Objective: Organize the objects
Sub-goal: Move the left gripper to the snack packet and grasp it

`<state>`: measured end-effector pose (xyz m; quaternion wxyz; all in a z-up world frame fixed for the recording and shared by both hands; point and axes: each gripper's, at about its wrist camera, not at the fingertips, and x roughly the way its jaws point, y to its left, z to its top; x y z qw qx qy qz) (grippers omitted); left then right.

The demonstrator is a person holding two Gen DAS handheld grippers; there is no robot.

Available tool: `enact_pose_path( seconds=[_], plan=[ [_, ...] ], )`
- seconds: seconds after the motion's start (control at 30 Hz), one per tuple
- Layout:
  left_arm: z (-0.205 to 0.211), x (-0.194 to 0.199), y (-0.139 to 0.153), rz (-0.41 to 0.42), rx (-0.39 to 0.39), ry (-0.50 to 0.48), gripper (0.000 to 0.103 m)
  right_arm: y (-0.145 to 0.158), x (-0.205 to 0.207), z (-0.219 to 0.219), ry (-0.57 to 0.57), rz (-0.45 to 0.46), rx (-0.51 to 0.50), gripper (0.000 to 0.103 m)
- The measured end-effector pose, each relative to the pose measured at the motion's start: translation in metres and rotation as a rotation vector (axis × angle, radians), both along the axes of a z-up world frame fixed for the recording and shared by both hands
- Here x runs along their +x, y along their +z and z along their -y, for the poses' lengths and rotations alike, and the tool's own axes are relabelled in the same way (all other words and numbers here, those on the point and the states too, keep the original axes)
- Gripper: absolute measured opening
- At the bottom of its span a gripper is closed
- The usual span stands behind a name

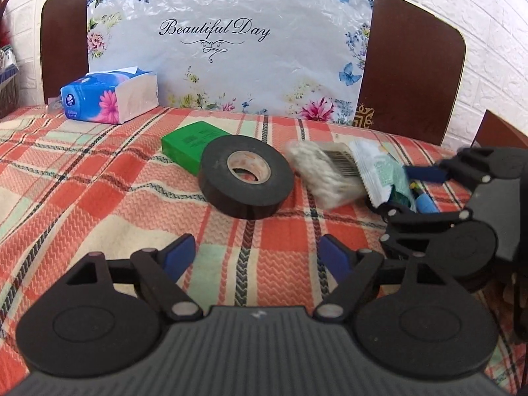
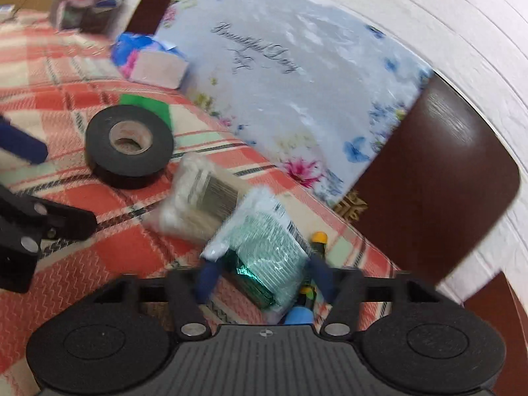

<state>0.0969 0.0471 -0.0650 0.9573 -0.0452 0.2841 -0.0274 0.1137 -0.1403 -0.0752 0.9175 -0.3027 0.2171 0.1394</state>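
The right wrist view is motion-blurred; fine print on the packets cannot be read there. The blue-capped item (image 2: 298,315) under the right claw (image 2: 264,277) is mostly hidden by the green sachet (image 2: 274,250) and by the claw body; a yellow-tipped item (image 2: 319,238) beside it is only partly exposed. In the left wrist view the right claw (image 1: 412,191) is cut by the frame edge and blurred.

The things lie on a bed covered with a plaid blanket (image 1: 99,178). Against the brown headboard (image 1: 412,76) leans a floral sheet (image 1: 231,49) lettered "Beautiful Day". A tissue pack (image 1: 112,97) sits at the far left near the headboard. The green box (image 1: 189,142) touches the far-left edge of the black tape roll (image 1: 246,181), which lies flat. Just right of the roll lies the white packet (image 1: 325,171) with a barcode label, and the green sachet overlaps its right end.

Nothing stands between the left claw (image 1: 257,254) and the tape roll.

Left claw: jaws wide apart, nothing between them, above the blanket short of the roll. Right claw: jaws partly closed around the near end of the green sachet; the blue pads (image 2: 208,275) lie at both its sides, but whether they press on it cannot be told through the blur.
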Motion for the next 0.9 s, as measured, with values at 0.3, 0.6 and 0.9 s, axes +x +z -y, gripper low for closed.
enact_pose_path(
  seconds=[0.3, 0.6, 0.9],
  plan=[
    [0.002, 0.001, 0.0, -0.002, 0.011, -0.008, 0.085, 0.028, -0.095, 0.118, -0.14, -0.413, 0.776, 0.032],
    [0.025, -0.004, 0.013, -0.069, 0.052, -0.102, 0.079, 0.017, -0.207, 0.218, -0.583, -0.205, 0.6, 0.07],
    [0.098, -0.021, 0.044, -0.244, -0.164, -0.36, 0.079, 0.025, -0.185, 0.176, -0.329, -0.17, 0.507, 0.079]
  ],
)
